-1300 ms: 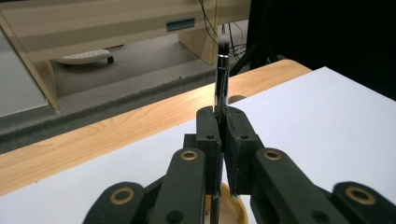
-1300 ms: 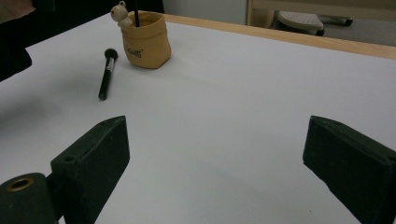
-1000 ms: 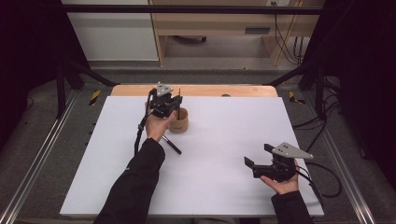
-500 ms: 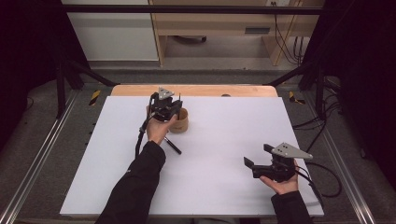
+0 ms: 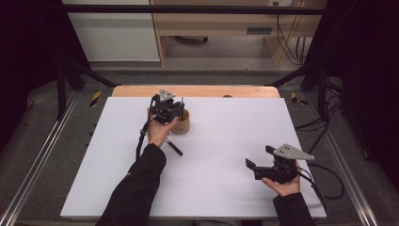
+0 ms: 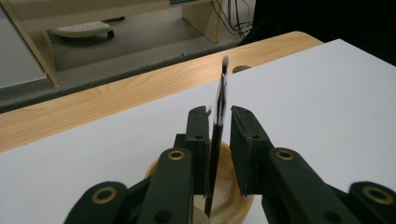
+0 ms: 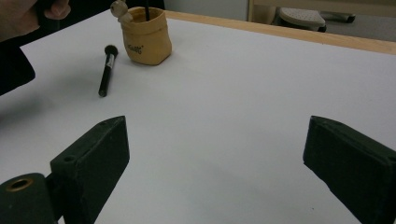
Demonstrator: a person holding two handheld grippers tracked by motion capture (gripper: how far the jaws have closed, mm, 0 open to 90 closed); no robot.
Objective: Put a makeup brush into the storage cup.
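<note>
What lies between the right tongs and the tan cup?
Bare white table in the right gripper view; a black brush lies just left of the cup.

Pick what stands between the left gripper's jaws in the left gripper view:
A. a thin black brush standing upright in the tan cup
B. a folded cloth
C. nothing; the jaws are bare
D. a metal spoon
A. In the left gripper view a thin black brush rises between the jaws of the left gripper, its lower end down inside the tan cup; the jaws have just been opening, with the brush between them.
</note>
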